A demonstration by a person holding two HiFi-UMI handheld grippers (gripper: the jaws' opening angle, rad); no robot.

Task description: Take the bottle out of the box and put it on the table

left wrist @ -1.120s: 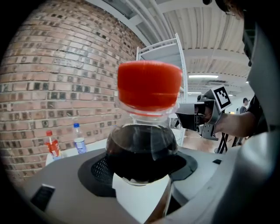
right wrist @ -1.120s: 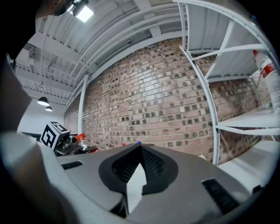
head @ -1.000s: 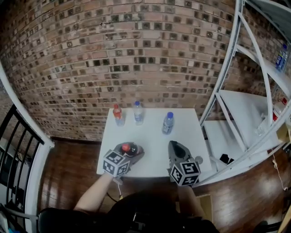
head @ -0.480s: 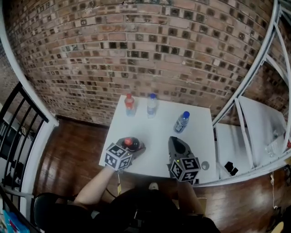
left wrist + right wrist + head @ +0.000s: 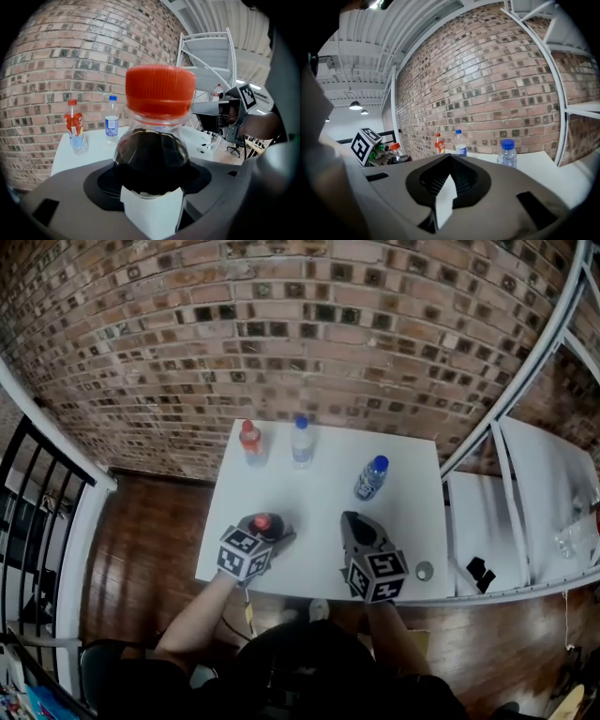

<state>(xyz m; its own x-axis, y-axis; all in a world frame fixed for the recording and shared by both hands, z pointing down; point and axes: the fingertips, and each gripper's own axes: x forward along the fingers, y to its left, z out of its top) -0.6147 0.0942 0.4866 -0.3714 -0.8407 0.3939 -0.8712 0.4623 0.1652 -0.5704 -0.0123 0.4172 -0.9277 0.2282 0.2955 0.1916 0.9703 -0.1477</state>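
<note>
Status: bottle [image 5: 154, 154] (dark contents, red cap) is out of the box. No box is in view. Left gripper [image 5: 269, 532] has its jaws clamped on the bottle's body and holds it upright over the near-left part of the table [image 5: 323, 507]. Whether the base touches the top: cannot tell. Right gripper [image 5: 352, 524] has its jaws together, nothing between them, and is parked over the near edge to the right.

Remaining, est.: lower bottle to table, open jaws, back off.

Already standing at the far side: red-label bottle [image 5: 250, 442], blue-cap bottle [image 5: 301, 441] and second blue-cap bottle [image 5: 370, 478], well apart from the held one.

Changes vs. earlier frames: both grippers sit a little further in over the table and appear lower. Grip unchanged, and the 3 far bottles are unmoved.
</note>
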